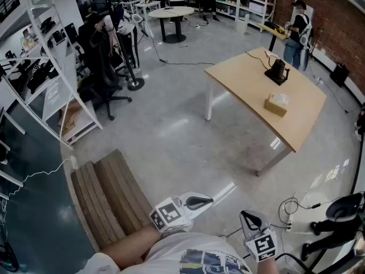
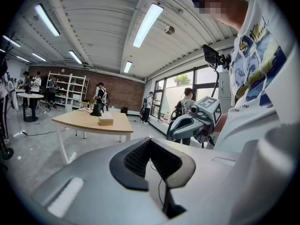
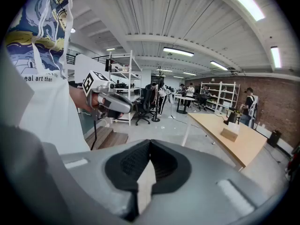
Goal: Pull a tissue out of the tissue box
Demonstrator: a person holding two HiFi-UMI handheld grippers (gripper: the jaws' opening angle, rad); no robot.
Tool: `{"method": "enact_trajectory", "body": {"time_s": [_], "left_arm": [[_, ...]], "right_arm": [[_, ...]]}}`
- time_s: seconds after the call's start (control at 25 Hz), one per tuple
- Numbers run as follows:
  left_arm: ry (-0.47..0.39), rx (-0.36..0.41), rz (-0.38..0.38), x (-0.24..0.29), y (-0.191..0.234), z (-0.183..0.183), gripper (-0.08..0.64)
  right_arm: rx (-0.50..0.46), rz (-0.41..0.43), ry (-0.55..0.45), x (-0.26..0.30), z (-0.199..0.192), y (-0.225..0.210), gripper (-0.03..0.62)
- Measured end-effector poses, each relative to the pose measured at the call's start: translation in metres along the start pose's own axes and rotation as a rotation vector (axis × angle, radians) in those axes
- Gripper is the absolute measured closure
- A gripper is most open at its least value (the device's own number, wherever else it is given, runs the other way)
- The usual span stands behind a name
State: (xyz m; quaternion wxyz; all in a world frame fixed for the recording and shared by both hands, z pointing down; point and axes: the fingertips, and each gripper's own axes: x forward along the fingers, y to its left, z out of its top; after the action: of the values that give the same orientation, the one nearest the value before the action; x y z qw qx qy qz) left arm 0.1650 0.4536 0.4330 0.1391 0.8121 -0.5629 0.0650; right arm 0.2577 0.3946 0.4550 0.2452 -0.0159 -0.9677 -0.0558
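The tissue box is a tan carton with a white tissue sticking out of its top. It stands on the light wooden table across the room, far from both grippers. It also shows small in the left gripper view and in the right gripper view. My left gripper is held close to my body, jaws shut and empty. Beside it, my right gripper also has its jaws together with nothing between them. Each gripper appears in the other's view.
A black device with a cable stands on the table behind the box. A wooden pallet lies at my left, with white shelving and office chairs beyond it. Cables lie on the floor at right. A person stands past the table.
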Motion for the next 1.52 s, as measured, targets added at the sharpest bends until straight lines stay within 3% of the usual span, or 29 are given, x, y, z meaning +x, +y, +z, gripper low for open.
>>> {"method": "enact_trajectory", "body": {"time_s": [0.48, 0.8, 1.0, 1.2, 1.52], "left_arm": [[-0.008, 0.041, -0.022, -0.041, 0.058, -0.004, 0.558], [-0.036, 0.024, -0.034, -0.052, 0.085, 0.003, 0.558], [-0.041, 0.025, 0.000, -0.047, 0.117, 0.005, 0.558], [-0.050, 0.040, -0.058, -0.019, 0.124, 0.014, 0.558], [-0.043, 0.056, -0.065, 0.034, 0.169, 0.045, 0.558]], "right_arm": [[0.046, -0.067, 0.019, 0.049, 0.020, 0.021, 0.589], [0.102, -0.135, 0.012, 0.065, 0.032, 0.016, 0.589], [0.117, -0.150, -0.004, 0.086, 0.040, 0.000, 0.589], [0.154, -0.207, 0.016, 0.081, 0.039, -0.020, 0.589], [0.145, -0.198, -0.008, 0.114, 0.048, -0.090, 0.589]]}}
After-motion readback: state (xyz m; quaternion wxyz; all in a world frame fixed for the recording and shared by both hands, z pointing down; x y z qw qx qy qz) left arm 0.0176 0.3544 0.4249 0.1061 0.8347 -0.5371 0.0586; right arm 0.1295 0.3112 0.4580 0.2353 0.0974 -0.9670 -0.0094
